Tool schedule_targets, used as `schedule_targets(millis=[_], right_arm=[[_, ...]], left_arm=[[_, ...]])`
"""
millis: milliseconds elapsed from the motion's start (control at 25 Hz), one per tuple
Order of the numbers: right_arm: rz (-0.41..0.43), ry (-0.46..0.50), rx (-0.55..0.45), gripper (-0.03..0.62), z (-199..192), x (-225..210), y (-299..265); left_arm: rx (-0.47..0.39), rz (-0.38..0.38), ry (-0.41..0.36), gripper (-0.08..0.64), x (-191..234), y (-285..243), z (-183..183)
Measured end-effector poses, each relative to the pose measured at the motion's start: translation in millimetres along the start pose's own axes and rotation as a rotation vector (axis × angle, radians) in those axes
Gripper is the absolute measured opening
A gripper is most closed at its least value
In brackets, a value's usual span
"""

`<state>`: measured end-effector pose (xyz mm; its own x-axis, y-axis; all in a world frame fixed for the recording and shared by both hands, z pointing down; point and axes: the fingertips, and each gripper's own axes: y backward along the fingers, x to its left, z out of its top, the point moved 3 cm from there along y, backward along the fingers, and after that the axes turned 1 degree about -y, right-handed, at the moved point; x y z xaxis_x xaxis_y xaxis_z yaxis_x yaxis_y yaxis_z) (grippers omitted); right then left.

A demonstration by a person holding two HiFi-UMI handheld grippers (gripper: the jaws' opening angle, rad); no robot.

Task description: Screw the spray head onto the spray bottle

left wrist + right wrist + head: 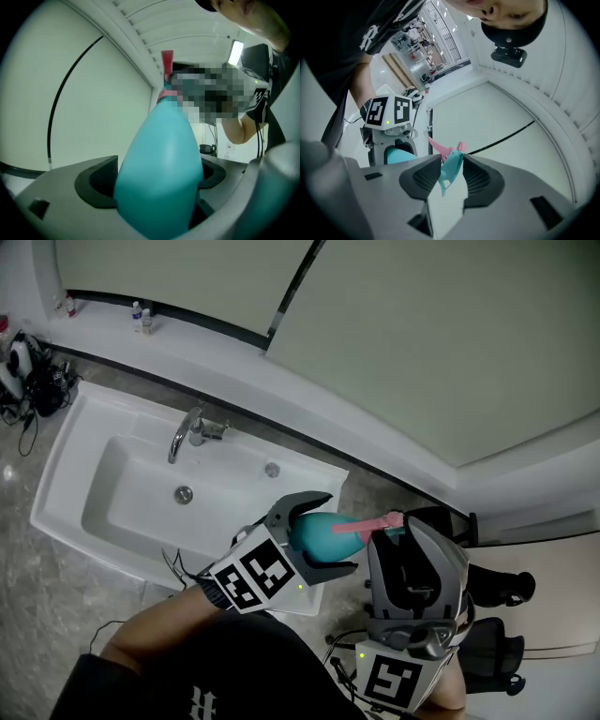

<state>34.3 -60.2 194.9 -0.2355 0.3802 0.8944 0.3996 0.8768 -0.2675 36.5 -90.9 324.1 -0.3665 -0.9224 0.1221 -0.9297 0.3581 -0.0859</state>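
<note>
In the head view the teal spray bottle lies nearly level above the sink's front right corner. My left gripper is shut on its body. Its neck points right into a pink collar. There my right gripper meets it from below. In the left gripper view the bottle fills the space between the jaws, and the pink collar sits at its far end. In the right gripper view my right gripper is shut on the teal spray head, whose pink nozzle points left. The left gripper faces it.
A white sink with a chrome faucet lies below and to the left. Small bottles stand on the back ledge. Dark cables and gear sit at the far left. A black chair is at the lower right.
</note>
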Motion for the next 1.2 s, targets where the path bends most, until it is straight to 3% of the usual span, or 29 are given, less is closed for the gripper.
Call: schedule_targets(millis=[160,440,680,880,1200], right_arm=[[-0.012,-0.044,0.084,0.144,-1,-2,-7],[0.039,-0.061,0.117,0.144,6,-4,-8],[0.009,0.057,0.17,0.144,15,3,-7],[0.009,-0.033,0.173,0.144,16,2,-9],[0.127,-0.215,0.168,0.144,7,-3,-2]], left_arm=[[-0.006,0.054,-0.041,0.469,7,-1,-1],[-0.061,-0.003,-0.017,0.471,6,-3,2],[-0.04,0.011,-0.042,0.471,5,-8,2],[-0.053,-0.02,-0.023,0.471,3,-9,3],[-0.074,-0.04,-0.024,0.471,3,-2,9]])
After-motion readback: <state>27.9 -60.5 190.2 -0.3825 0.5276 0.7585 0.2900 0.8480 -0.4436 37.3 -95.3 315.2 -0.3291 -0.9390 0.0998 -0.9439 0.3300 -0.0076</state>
